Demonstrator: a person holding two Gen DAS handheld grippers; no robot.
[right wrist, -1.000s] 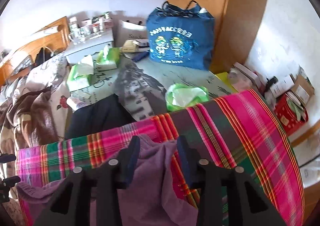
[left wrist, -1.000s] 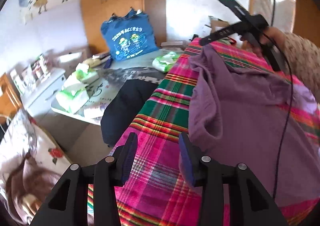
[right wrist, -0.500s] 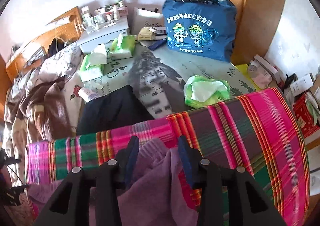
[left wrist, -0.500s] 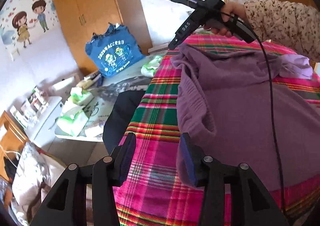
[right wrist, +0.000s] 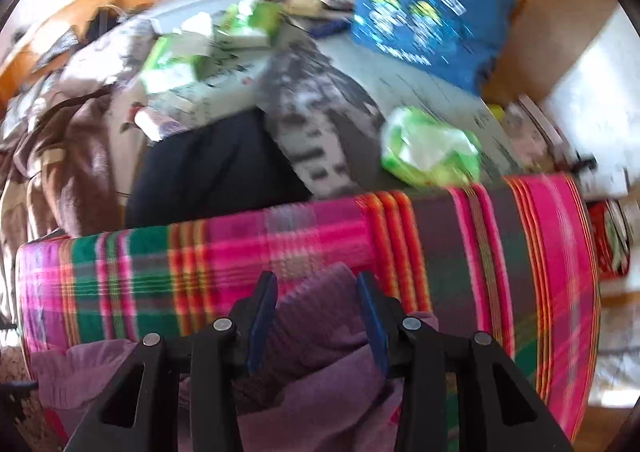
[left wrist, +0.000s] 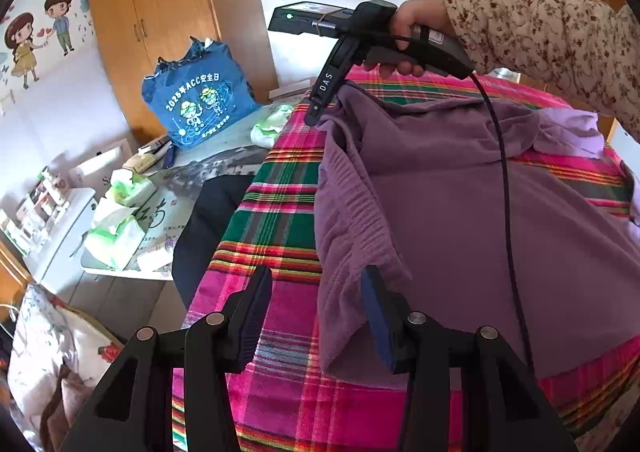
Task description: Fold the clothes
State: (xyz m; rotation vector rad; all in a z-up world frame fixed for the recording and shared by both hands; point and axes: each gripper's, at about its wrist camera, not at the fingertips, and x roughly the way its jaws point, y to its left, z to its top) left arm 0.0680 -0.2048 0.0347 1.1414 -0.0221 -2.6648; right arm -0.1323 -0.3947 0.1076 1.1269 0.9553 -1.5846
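I hold both black two-finger grippers spread over a purple knitted sweater (left wrist: pixel 460 212) lying on a pink-and-green plaid cloth (left wrist: pixel 276 212), its ribbed hem between the left gripper (left wrist: pixel 316 316) jaws, a bunched fold between the right gripper (right wrist: pixel 316 316) jaws, neither visibly pinching.

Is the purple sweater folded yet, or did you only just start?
Only just started. Done: the purple sweater lies on the plaid blanket, still rumpled, no neat fold showing. In hand: the left gripper has the ribbed hem corner between its fingers, and the right gripper has a bunch of sweater at the far edge. Left: smoothing and every fold.
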